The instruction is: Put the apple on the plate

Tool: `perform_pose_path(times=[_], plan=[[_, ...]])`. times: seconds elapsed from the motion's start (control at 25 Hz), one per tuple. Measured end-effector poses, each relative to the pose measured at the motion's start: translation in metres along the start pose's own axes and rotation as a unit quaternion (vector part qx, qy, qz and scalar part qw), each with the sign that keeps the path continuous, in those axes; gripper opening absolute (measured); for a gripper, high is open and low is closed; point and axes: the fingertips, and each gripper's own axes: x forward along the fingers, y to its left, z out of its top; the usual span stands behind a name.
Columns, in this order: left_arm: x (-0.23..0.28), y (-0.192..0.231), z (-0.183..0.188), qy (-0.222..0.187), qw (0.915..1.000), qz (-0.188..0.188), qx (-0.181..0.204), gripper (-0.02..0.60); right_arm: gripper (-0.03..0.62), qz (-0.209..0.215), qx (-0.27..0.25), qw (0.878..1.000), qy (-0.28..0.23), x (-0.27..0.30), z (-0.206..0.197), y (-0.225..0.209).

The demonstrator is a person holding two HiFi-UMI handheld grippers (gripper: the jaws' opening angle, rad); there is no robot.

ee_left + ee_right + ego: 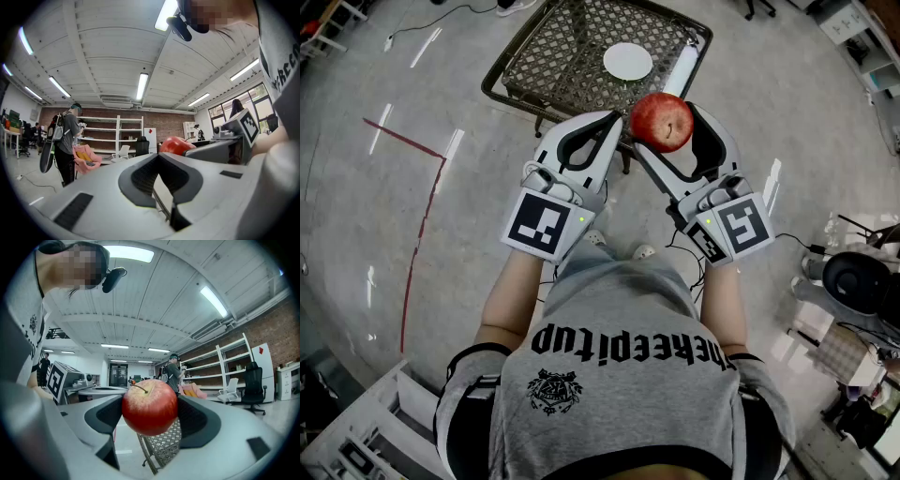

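A red apple (662,122) sits between the jaws of my right gripper (667,126), which is shut on it, held level above the floor. In the right gripper view the apple (150,407) fills the gap between the dark pads (200,422), stem up. My left gripper (613,120) is beside it on the left, shut with its tips touching and nothing held. From the left gripper (159,157) view the apple (174,145) peeks over the jaws. A white plate (628,62) lies on a dark lattice table (553,56) just beyond both grippers.
A white cylinder (682,66) lies on the table's right side next to the plate. A red tape line (405,141) marks the floor at left. Dark equipment and cables (858,281) crowd the right. A person with a backpack (65,140) stands far off by shelves.
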Motion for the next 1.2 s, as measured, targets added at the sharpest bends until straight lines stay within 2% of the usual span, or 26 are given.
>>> perform_pose_path(times=[0.76, 1.0, 1.2], plan=[[-0.018, 0.024, -0.008, -0.006, 0.9995, -0.031, -0.009, 0.035, 0.364, -0.02, 0.0, 1.0, -0.001, 0.025, -0.004, 0.011], [-0.011, 0.027, -0.01, -0.008, 0.9992, -0.033, -0.019, 0.035, 0.371, -0.032, 0.011, 0.999, 0.004, 0.021, -0.007, -0.002], [0.007, 0.03, -0.011, -0.006, 0.9996, -0.022, -0.016, 0.035, 0.374, -0.019, 0.011, 1.0, 0.0, 0.024, -0.006, -0.021]])
